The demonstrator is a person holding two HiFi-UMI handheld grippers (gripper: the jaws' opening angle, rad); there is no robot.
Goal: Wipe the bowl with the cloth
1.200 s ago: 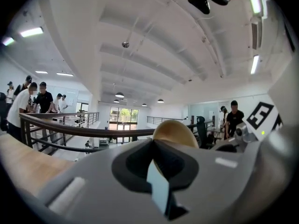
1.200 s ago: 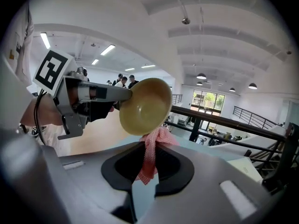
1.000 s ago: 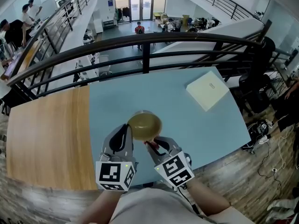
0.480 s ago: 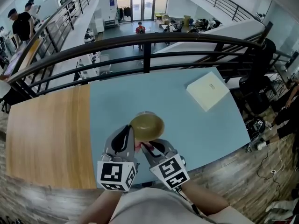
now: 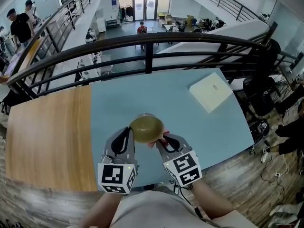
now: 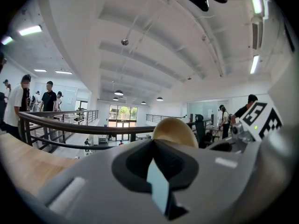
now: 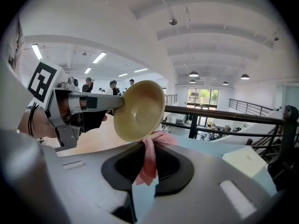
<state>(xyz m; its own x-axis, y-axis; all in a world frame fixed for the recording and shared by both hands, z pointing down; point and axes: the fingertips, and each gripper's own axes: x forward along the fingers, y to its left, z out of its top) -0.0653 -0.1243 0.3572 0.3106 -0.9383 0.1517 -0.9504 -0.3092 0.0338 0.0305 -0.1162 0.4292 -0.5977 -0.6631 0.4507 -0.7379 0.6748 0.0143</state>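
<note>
An olive-yellow bowl (image 5: 146, 128) hangs tilted above the blue table (image 5: 199, 127), its opening turned toward the right gripper. My left gripper (image 5: 130, 133) is shut on the bowl's rim; in the right gripper view its jaws reach the bowl (image 7: 140, 110) from the left. In the left gripper view the bowl's back (image 6: 175, 131) rises just past the shut left gripper (image 6: 156, 146). My right gripper (image 5: 161, 139) is shut on a pink checked cloth (image 7: 152, 155), whose bunched end touches the bowl's lower rim. In its own view the right gripper (image 7: 147, 174) has the cloth in its jaws.
A flat white box (image 5: 211, 92) lies at the table's far right. The table's left part is wood (image 5: 47, 137). A black railing (image 5: 147, 44) runs along the far edge, with a drop to a lower floor behind it. People stand beyond the rail at far left.
My right gripper swung a little left, then back right, taking the cloth along the bowl's lower rim. The bowl and left gripper have hardly moved.
</note>
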